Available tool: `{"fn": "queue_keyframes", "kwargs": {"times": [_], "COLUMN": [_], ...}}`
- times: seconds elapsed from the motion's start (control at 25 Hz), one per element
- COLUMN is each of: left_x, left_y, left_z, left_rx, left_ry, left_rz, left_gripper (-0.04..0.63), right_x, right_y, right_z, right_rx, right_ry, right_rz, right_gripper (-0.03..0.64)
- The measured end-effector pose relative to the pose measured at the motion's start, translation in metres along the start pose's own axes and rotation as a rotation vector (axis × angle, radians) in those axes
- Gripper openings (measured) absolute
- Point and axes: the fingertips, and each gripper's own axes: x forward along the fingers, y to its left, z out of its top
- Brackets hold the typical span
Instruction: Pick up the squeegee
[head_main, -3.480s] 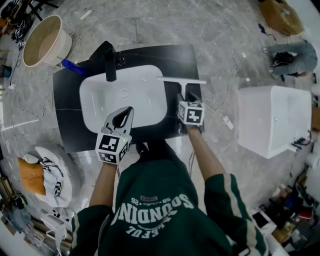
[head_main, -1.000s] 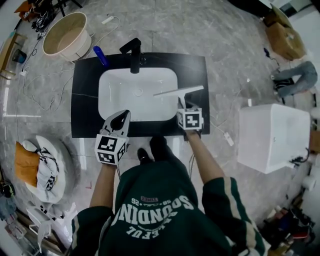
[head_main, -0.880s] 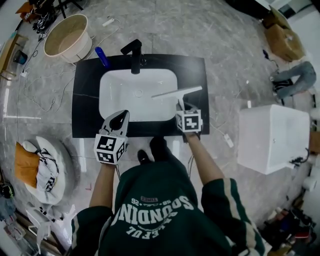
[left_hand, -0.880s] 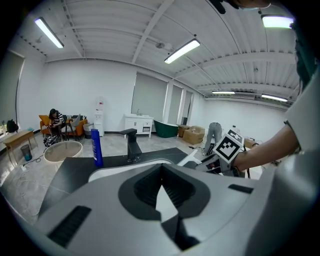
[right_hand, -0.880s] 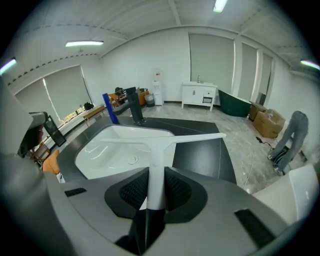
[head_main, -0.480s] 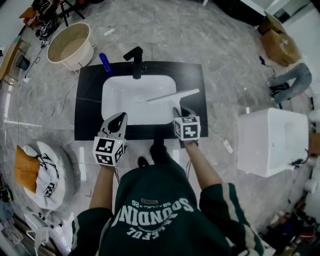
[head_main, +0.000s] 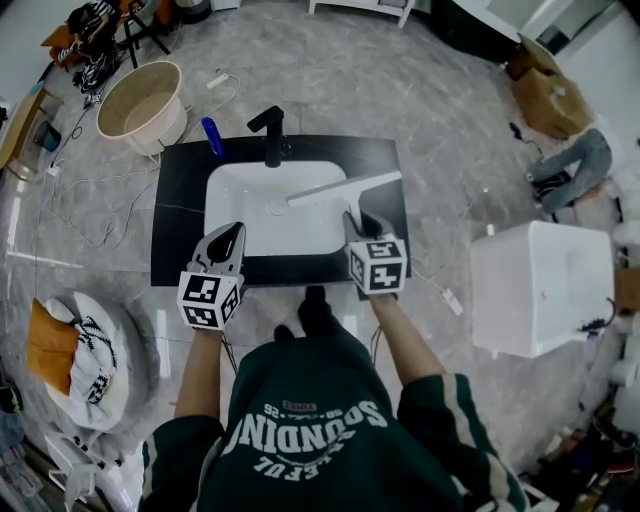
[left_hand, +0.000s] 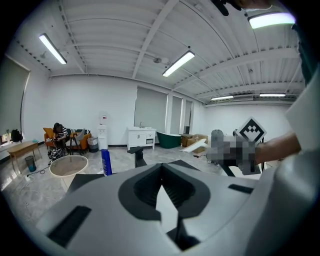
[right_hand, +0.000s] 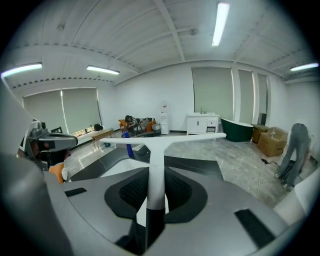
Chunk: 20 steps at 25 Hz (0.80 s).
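The right gripper (head_main: 356, 220) has its jaws clamped on the handle of the white squeegee (head_main: 345, 187). The pick-up looks all but done, with the tool held in the air above the white sink (head_main: 222, 190) set in a black countertop (head_main: 178, 210). In the right gripper view the handle runs straight out between the jaws, and the long T-shaped blade lies crosswise well beyond the fingertips. The left gripper (head_main: 232, 236) hovers at the sink's near edge, closed on nothing, and the next move likely calls for a firm, steady hold that carries the blade clear of the black faucet (head_main: 270, 135).
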Motion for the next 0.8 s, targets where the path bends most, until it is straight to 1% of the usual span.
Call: {"fn": "queue_keyframes", "kwargs": {"times": [0.36, 0.8], "left_x": [-0.014, -0.024], "left_y": [0.008, 0.008], "left_z": [0.010, 0.009], "left_rx": [0.011, 0.014], "left_ry": [-0.029, -0.037], "left_rz": [0.012, -0.001], "left_gripper": [0.002, 0.002], "right_x": [-0.030, -0.050], "right_y": [0.004, 0.009], "right_z": [0.004, 0.003], "right_rx": [0.012, 0.010], "right_ry": [-0.074, -0.116], "right_rz": [-0.009, -0.032], "right_gripper": [0.072, 0.072]}}
